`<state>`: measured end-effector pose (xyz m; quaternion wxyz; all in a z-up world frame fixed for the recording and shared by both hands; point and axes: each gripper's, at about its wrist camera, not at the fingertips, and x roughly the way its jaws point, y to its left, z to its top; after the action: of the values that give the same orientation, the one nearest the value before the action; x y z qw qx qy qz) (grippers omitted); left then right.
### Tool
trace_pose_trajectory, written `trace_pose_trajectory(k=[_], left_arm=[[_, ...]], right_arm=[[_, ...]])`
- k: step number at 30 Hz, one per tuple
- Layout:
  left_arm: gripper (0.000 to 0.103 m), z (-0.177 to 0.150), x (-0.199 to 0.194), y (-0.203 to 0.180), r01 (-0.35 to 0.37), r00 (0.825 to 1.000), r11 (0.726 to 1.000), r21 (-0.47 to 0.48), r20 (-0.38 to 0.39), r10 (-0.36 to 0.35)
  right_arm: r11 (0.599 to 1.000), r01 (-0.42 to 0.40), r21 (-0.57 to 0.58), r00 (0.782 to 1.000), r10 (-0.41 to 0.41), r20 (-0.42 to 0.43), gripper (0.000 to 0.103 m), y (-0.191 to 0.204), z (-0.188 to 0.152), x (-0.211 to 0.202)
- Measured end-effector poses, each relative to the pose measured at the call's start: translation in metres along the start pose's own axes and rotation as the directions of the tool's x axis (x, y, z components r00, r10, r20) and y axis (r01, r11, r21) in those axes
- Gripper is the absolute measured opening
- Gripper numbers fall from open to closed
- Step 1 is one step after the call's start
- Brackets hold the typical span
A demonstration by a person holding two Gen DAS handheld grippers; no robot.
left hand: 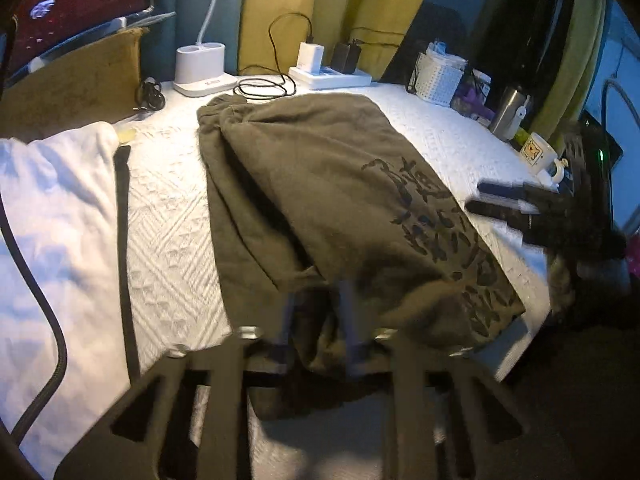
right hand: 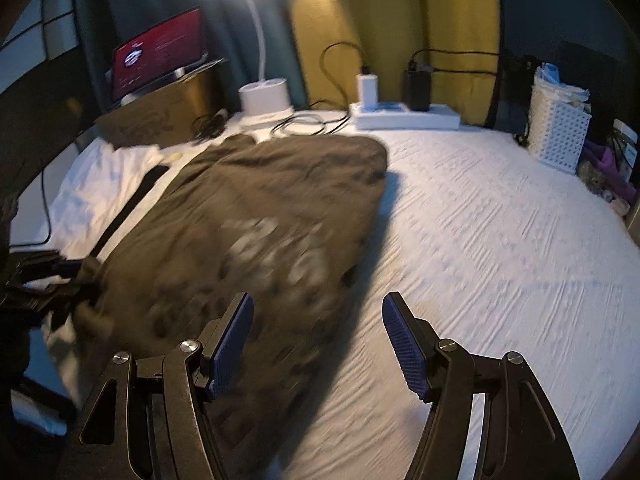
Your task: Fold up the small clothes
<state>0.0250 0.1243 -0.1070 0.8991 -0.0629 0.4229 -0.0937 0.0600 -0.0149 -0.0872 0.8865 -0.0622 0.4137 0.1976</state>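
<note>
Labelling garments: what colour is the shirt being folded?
Olive-brown shirt with black print; clearest in the left wrist view.

Olive shirt (left hand: 320, 184) on white bedspread (right hand: 500, 240)

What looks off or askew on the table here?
The olive shirt lies diagonally, its near hem bunched at the left gripper. The right gripper is open and empty. No spills or damage visible.

Matt olive cloth garment (left hand: 320, 184) on white textured quilted bedspread (right hand: 500, 240).
</note>
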Motion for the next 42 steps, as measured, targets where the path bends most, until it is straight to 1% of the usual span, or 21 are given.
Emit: trace_pose_trajectory(k=[1, 4, 6, 10, 11, 14, 16, 20, 22, 23, 24, 26, 27, 29, 31, 34, 35, 37, 39, 40, 42], left_arm=[[0.004, -0.003, -0.008, -0.002, -0.037, 0.998, 0.999, -0.016, 0.04, 0.038], [0.004, -0.011, -0.031, 0.001, -0.076, 0.987, 0.989, -0.127, 0.13, 0.093], [0.004, -0.021, -0.043, 0.004, -0.115, 0.974, 0.973, -0.199, 0.168, 0.149], [0.004, -0.04, -0.036, 0.012, -0.153, 0.974, 0.951, -0.269, 0.124, 0.192], [0.004, -0.047, -0.035, 0.017, -0.174, 0.97, 0.939, -0.297, 0.111, 0.215], [0.004, -0.058, -0.032, 0.023, -0.195, 0.973, 0.932, -0.307, 0.061, 0.224], [0.004, -0.061, -0.032, 0.02, -0.189, 0.978, 0.939, -0.286, 0.035, 0.208], [0.007, -0.049, -0.048, 0.012, -0.195, 0.978, 0.956, -0.218, 0.035, 0.207], [0.014, -0.039, -0.055, 0.011, -0.207, 0.973, 0.957, -0.202, 0.056, 0.222], [0.027, -0.034, -0.06, 0.01, -0.228, 0.967, 0.955, -0.191, 0.067, 0.244], [0.047, -0.028, -0.065, 0.008, -0.241, 0.961, 0.954, -0.18, 0.094, 0.261], [0.065, -0.015, -0.067, 0.007, -0.243, 0.953, 0.956, -0.166, 0.145, 0.267], [0.065, -0.007, -0.065, 0.006, -0.239, 0.951, 0.958, -0.157, 0.161, 0.263], [0.065, 0.009, -0.049, 0.002, -0.205, 0.96, 0.973, -0.104, 0.171, 0.22], [0.065, 0.02, -0.027, 0.002, -0.206, 0.967, 0.976, -0.076, 0.138, 0.215], [0.065, 0.033, 0.008, 0.005, -0.149, 0.984, 0.987, -0.057, 0.086, 0.153], [0.064, 0.036, 0.021, 0.005, -0.144, 0.988, 0.988, -0.046, 0.049, 0.146], [0.049, 0.037, 0.029, 0.0, -0.138, 0.99, 0.99, -0.012, 0.035, 0.139], [0.02, 0.035, 0.037, -0.003, -0.129, 0.992, 0.991, 0.024, 0.0, 0.129], [0.016, 0.032, 0.04, -0.004, -0.138, 0.99, 0.99, 0.03, -0.014, 0.138], [0.015, 0.023, 0.044, -0.002, -0.184, 0.982, 0.982, 0.053, -0.028, 0.185]], right_arm=[[1.0, 0.001, -0.007, 1.0, -0.001, -0.009, 0.069, 0.004, -0.004, 0.001], [1.0, 0.016, -0.02, 0.999, -0.017, -0.045, 0.069, 0.011, -0.02, 0.005], [0.999, 0.037, -0.034, 0.997, -0.039, -0.07, 0.069, 0.014, -0.029, 0.009], [0.997, 0.049, -0.054, 0.996, -0.053, -0.072, 0.069, 0.017, -0.04, 0.008], [0.997, 0.049, -0.056, 0.996, -0.053, -0.072, 0.069, 0.016, -0.041, 0.007], [0.998, 0.052, -0.048, 0.996, -0.055, -0.071, 0.069, 0.013, -0.042, 0.004], [0.997, 0.055, -0.047, 0.996, -0.058, -0.066, 0.069, 0.012, -0.043, 0.002], [0.998, 0.06, -0.037, 0.996, -0.062, -0.065, 0.069, 0.008, -0.045, 0.0], [0.997, 0.062, -0.033, 0.996, -0.064, -0.062, 0.069, 0.005, -0.046, -0.002], [0.997, 0.067, -0.033, 0.996, -0.069, -0.06, 0.069, 0.004, -0.047, -0.002], [0.997, 0.066, -0.03, 0.996, -0.068, -0.058, 0.069, 0.003, -0.048, -0.003], [0.998, 0.065, -0.024, 0.996, -0.066, -0.056, 0.069, 0.001, -0.049, -0.004], [0.998, 0.065, -0.023, 0.996, -0.066, -0.055, 0.069, 0.0, -0.049, -0.005], [0.998, 0.064, -0.023, 0.997, -0.065, -0.052, 0.069, 0.0, -0.05, -0.006], [0.998, 0.061, -0.02, 0.997, -0.062, -0.05, 0.069, -0.001, -0.05, -0.006], [0.998, 0.055, -0.016, 0.997, -0.056, -0.047, 0.069, -0.002, -0.05, -0.006], [0.999, 0.053, -0.013, 0.998, -0.054, -0.045, 0.069, -0.003, -0.05, -0.006], [0.999, 0.054, -0.005, 0.998, -0.054, -0.042, 0.069, -0.005, -0.05, -0.007], [0.998, 0.06, 0.011, 0.998, -0.06, -0.037, 0.069, -0.009, -0.048, -0.006], [0.998, 0.06, 0.018, 0.998, -0.059, -0.036, 0.069, -0.011, -0.048, -0.007], [0.997, 0.063, 0.032, 0.997, -0.062, -0.035, 0.069, -0.016, -0.046, -0.006]])
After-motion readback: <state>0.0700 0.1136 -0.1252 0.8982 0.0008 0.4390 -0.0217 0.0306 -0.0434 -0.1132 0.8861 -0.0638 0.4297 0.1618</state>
